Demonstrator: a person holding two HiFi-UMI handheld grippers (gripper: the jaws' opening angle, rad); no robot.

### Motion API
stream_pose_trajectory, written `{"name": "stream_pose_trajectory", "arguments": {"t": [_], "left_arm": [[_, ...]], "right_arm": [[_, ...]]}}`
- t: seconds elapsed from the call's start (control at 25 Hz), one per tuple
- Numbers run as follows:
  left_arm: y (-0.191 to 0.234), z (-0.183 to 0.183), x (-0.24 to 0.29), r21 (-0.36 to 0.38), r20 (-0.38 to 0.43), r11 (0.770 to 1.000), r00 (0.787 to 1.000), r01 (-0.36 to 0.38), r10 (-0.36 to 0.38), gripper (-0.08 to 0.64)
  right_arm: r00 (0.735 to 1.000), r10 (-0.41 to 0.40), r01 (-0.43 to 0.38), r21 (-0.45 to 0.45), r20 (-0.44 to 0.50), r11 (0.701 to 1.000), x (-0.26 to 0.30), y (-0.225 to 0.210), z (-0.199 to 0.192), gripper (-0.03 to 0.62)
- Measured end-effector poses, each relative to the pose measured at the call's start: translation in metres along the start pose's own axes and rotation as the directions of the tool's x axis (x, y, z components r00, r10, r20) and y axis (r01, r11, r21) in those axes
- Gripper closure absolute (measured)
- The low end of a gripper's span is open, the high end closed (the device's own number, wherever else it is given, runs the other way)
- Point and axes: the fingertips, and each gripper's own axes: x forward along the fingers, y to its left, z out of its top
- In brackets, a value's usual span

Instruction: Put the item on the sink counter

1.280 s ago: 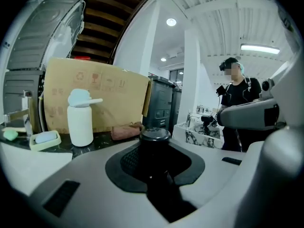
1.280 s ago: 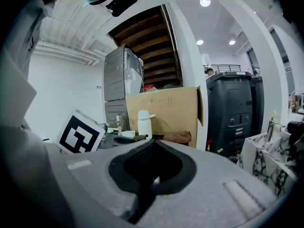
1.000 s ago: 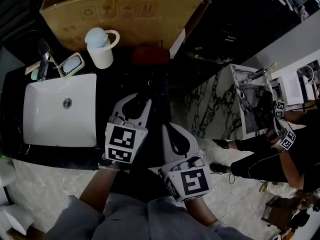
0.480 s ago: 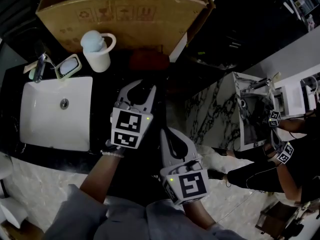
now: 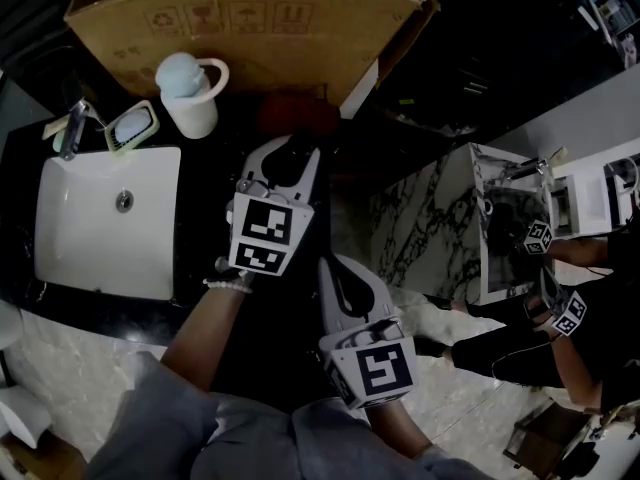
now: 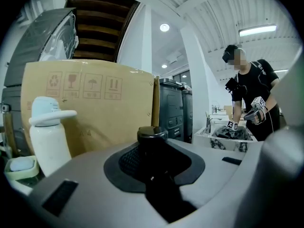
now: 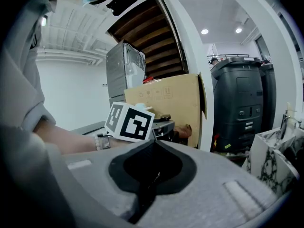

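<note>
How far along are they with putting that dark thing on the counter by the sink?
Done: the dark capped item is picked up and is over the black counter, right of the white mug. In hand: the left gripper is clamped on it; the right gripper is shut and empty. Left: set it down and let go. Whether it already touches the counter can't be told.
</note>
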Motion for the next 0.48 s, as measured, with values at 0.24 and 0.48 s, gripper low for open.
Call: {"name": "stream_pose_trajectory", "arguments": {"t": [0.24,0.48], "left_arm": [[-0.003,-0.001,0.001,-0.004,-0.008,0.999,0.999,0.044,-0.044,0.464],[-0.013,-0.002,-0.004,-0.016,-0.022,0.994,0.994,0.107,-0.107,0.384]], "right_arm": [[1.0,0.006,-0.006,-0.003,-0.008,1.0,0.001,0.008,0.004,0.595],[1.0,-0.017,0.017,-0.003,-0.016,1.0,-0.005,0.013,0.004,0.595]]}}
